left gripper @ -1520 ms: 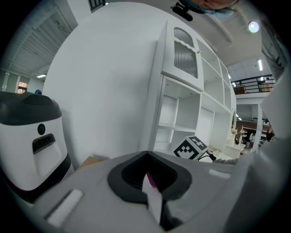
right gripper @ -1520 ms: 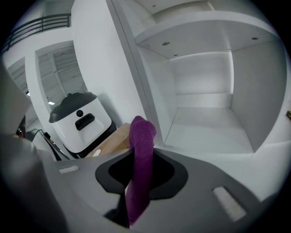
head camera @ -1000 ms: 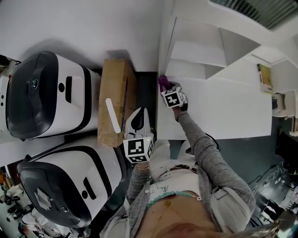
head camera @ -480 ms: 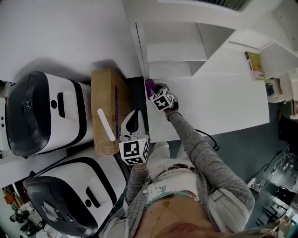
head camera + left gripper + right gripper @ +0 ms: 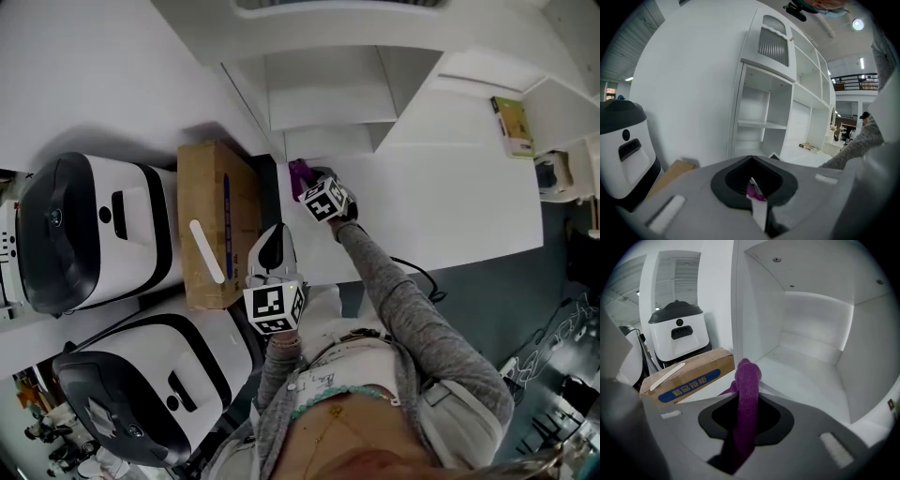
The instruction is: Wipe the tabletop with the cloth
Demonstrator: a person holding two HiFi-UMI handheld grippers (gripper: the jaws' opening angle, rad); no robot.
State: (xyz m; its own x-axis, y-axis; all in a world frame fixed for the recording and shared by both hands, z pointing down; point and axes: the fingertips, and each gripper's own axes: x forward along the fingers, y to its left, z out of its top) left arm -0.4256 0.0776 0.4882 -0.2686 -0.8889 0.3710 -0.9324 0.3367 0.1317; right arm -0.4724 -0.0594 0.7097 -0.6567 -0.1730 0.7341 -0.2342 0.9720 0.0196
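Your right gripper (image 5: 311, 183) is clamped tight on the purple cloth (image 5: 747, 380), which bunches up out of its jaws. It sits at the corner of the white tabletop (image 5: 450, 206) closest to the cardboard box (image 5: 211, 220), just off the box's far end. Whether the cloth is pressed to the surface cannot be told. Your left gripper (image 5: 753, 185) hangs beside the box's near end, short of the tabletop. Its jaws are drawn together on nothing, and only a sliver of the distant cloth shows past them. A flat white stick (image 5: 206, 251) lies on top of the box. Two white-and-black machines (image 5: 94, 234) stand on the box's other side. A white shelf unit (image 5: 328, 94) rises beyond the box's far end, above the cloth.
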